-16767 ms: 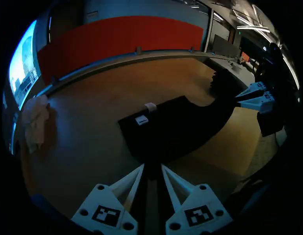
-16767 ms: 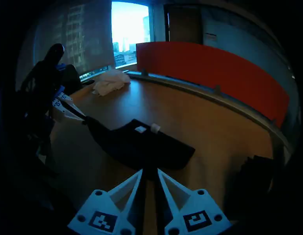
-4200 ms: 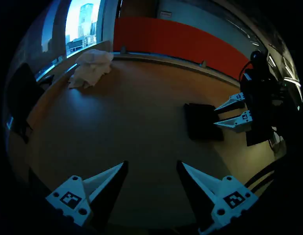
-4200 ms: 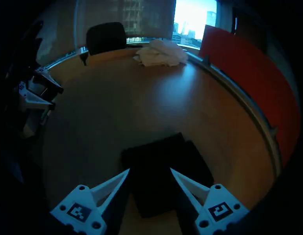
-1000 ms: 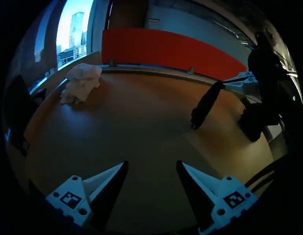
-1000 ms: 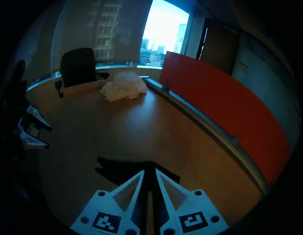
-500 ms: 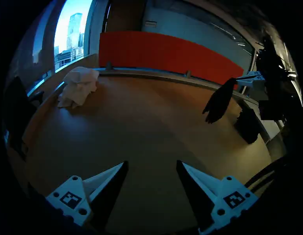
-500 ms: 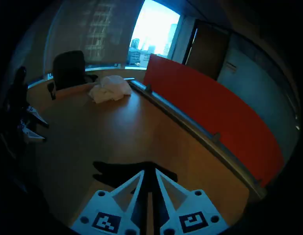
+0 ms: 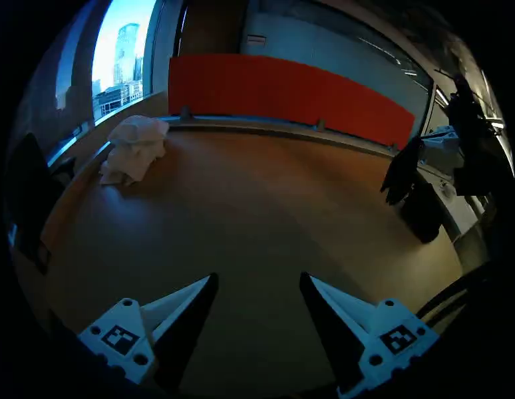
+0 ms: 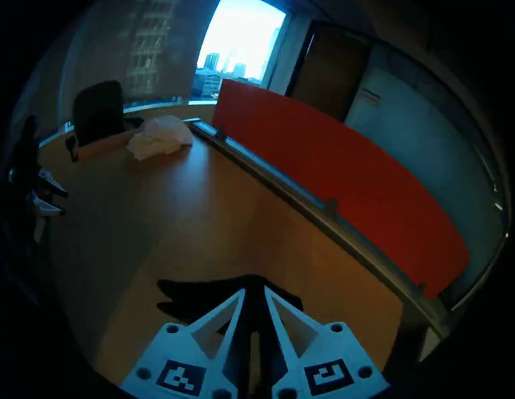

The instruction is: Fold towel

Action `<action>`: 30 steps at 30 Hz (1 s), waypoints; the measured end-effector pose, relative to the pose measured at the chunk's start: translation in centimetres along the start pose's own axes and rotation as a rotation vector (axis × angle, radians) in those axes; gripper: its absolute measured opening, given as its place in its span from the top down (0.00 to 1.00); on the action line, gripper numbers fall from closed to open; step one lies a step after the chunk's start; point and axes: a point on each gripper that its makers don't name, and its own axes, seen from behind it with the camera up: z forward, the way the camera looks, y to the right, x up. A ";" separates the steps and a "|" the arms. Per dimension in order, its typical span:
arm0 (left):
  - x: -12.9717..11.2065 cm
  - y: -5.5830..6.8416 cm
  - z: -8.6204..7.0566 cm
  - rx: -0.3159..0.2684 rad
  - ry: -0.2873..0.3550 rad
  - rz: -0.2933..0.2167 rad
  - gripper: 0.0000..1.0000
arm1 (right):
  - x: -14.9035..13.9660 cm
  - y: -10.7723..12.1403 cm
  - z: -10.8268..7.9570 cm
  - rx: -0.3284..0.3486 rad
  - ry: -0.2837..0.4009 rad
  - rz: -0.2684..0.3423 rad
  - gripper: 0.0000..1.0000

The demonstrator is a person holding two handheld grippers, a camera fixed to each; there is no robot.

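At the far left of the left gripper view, a dark chair (image 9: 28, 193) stands below a bright window (image 9: 121, 66). Beside them a crumpled white cloth (image 9: 133, 149) lies on the wooden counter (image 9: 257, 206). Low in the middle we see the left hand-held gripper (image 9: 257, 276), its two fingers spread wide over bare wood and holding nothing. A red partition (image 9: 291, 90) runs along the counter's far edge. Toward the right, the dark towel (image 9: 400, 174) hangs limp in the air by the counter's end, in front of a person's (image 9: 477, 153) dark figure.

In the right gripper view, the left hand-held gripper shows small at the far left edge, well apart from the towel. The chair and the white cloth sit farther along the counter. At bottom centre we look down the right hand-held gripper (image 10: 254, 292) — its fingers are drawn tight together on a fold of the towel. The fabric drapes below them and out to the left, above the wood.
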 end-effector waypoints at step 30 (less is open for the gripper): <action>1.2 2.5 1.2 0.010 -0.013 0.043 0.09 | -7.3 14.6 -4.4 -0.163 -0.099 0.095 0.95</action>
